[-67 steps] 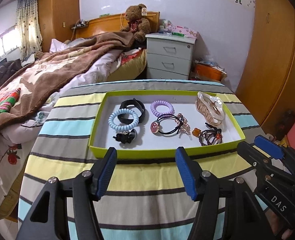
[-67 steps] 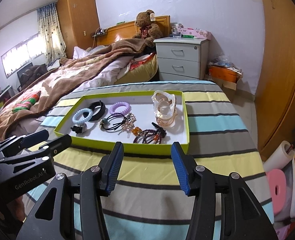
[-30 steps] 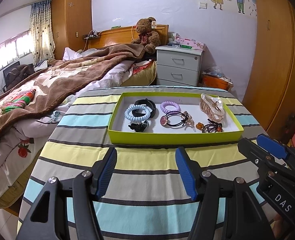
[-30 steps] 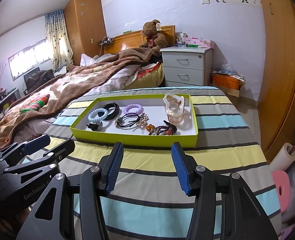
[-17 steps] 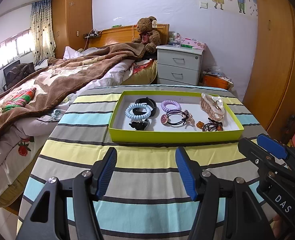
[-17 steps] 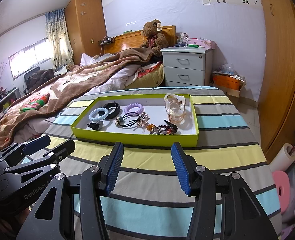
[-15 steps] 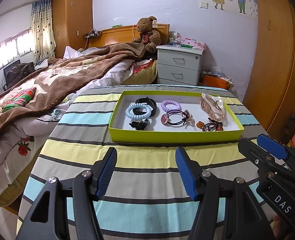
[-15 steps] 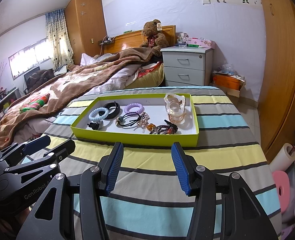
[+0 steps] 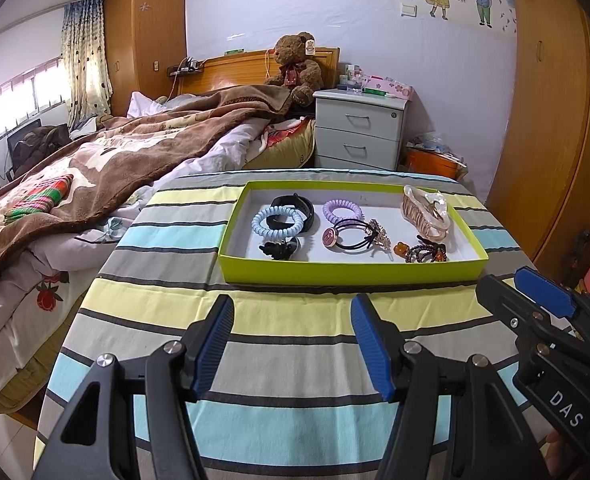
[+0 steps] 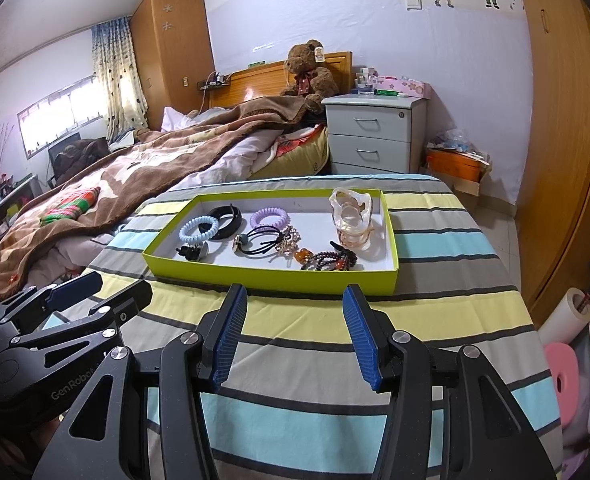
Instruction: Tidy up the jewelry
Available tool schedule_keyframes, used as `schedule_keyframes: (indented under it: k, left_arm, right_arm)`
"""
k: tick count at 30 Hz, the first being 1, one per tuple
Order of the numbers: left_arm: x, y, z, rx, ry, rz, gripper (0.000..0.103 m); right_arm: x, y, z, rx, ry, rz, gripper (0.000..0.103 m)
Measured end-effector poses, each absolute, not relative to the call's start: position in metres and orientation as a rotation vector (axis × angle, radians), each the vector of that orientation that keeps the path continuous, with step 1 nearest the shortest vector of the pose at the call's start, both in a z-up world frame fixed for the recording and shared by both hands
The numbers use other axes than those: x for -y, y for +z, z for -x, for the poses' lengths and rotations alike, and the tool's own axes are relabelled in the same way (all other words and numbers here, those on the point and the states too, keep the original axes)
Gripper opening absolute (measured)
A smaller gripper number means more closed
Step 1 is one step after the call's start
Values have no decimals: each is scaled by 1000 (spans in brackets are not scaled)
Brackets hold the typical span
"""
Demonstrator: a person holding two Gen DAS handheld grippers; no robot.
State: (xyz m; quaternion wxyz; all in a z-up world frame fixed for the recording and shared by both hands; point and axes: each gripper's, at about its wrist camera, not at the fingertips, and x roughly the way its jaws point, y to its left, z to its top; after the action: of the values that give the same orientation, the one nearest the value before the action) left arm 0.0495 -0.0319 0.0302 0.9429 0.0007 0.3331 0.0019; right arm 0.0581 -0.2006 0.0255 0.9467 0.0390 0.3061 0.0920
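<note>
Left wrist view shows your left gripper [image 9: 291, 340] and right gripper [image 10: 291, 334] spread wide and empty, short of the green tray [image 9: 351, 272] holding the jewelry. Tangled hair ties [image 9: 355, 236] could snag neighbours when you lift one.

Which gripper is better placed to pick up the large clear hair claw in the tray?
Probably the right gripper: the hair claw lies at the tray's right end, nearly straight ahead of its open fingers.
</note>
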Motion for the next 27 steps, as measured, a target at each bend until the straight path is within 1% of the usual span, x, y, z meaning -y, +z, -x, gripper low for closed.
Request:
schedule_keyframes:
  k: [27]
  left_arm:
    - [31, 27, -50, -690, 8, -1, 63]
  right_arm:
    - [200, 26, -57, -622, 188, -81, 51]
